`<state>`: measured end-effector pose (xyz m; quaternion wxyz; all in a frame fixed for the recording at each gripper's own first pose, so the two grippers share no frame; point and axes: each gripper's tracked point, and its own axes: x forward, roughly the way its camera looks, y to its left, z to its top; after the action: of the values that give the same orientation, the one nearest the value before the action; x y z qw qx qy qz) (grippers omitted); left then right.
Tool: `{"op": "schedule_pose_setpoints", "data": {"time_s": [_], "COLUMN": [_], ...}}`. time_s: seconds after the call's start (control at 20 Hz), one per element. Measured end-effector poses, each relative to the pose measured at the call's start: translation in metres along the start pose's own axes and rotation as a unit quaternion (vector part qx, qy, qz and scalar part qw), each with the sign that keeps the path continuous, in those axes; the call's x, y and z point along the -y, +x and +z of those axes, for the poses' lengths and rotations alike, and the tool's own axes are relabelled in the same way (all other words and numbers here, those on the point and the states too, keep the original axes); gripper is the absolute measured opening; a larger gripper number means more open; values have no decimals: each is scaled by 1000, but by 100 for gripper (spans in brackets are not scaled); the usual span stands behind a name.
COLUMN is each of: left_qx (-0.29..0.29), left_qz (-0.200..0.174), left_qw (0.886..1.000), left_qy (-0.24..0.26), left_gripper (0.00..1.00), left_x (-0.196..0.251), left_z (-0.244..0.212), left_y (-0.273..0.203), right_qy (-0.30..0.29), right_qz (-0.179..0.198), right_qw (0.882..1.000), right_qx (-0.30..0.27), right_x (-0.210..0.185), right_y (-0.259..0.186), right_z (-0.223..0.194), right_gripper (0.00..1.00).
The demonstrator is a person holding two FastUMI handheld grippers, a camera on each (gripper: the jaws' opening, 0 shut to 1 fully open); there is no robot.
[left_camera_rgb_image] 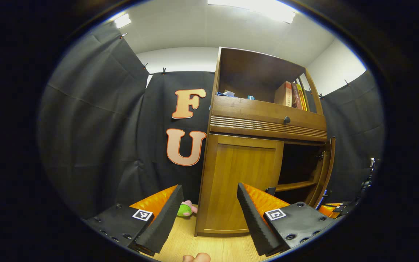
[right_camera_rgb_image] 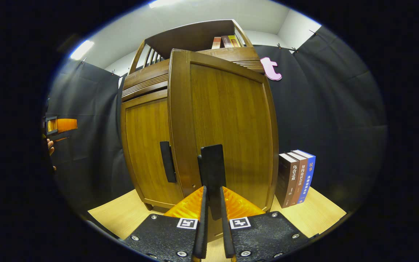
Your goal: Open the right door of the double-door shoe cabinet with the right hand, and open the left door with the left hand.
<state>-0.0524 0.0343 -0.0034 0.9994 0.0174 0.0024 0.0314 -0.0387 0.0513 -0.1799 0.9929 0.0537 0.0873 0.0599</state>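
Three books (right_camera_rgb_image: pixel 296 177) stand on pale wood floor (right_camera_rgb_image: pixel 122 213) (black-curtained booth).

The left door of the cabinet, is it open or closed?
Closed. The left door sits flat in the cabinet front, while the right door is swung out, showing dark shelves.

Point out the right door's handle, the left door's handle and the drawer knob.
right door's handle (right_camera_rgb_image: pixel 212 165): right gripper view, middle of the black bar.
left door's handle (right_camera_rgb_image: pixel 168 162): right gripper view, middle of the black bar.
drawer knob (left_camera_rgb_image: pixel 287 119): left gripper view, round dark head.
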Motion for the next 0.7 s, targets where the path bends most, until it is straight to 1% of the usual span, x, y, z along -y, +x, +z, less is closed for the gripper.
{"op": "schedule_pose_setpoints", "data": {"time_s": [0.15, 0.2, 0.25, 0.3, 0.35, 0.4, 0.45, 0.5, 0.6, 0.65, 0.7], "left_qx": [-1, 0, 1, 2, 3, 3, 4, 4, 3, 2, 1], "left_qz": [-4, -6, -9, -12, -15, -18, -21, -22, -22, -22, -22], "left_qw": [1000, 1000, 1000, 1000, 1000, 1000, 1000, 1000, 1000, 1000, 1000], "left_qy": [0, 0, 1, 1, 1, 1, 1, 3, 5, 6, 6], "left_gripper": [94, 96, 94, 94, 94, 94, 95, 95, 96, 98, 98], "left_x": [7, 9, 13, 17, 19, 22, 24, 26, 28, 29, 31], "left_z": [1, 1, 3, 4, 4, 5, 5, 5, 5, 4, 4], "left_y": [-6, -7, -9, -10, -12, -13, -15, -16, -16, -16, -17], "right_qy": [-4, -5, -6, -6, -4, -4, 0, -2, -14, -16, -16], "right_qz": [-16, -22, -27, -31, -35, -36, -38, -42, -61, -69, -75], "right_qw": [1000, 1000, 1000, 999, 999, 999, 999, 999, 998, 998, 997], "right_qx": [6, 7, 8, 8, 7, 6, 5, 5, 1, 2, 2], "right_x": [15, 22, 27, 32, 35, 38, 40, 43, 60, 66, 71], "right_y": [-16, -22, -27, -30, -32, -35, -36, -37, -37, -39, -41], "right_z": [4, 4, 5, 6, 6, 6, 5, 5, 0, 1, 2], "right_gripper": [18, 18, 18, 26, 18, 18, 24, 12, 11, 11, 21]}}
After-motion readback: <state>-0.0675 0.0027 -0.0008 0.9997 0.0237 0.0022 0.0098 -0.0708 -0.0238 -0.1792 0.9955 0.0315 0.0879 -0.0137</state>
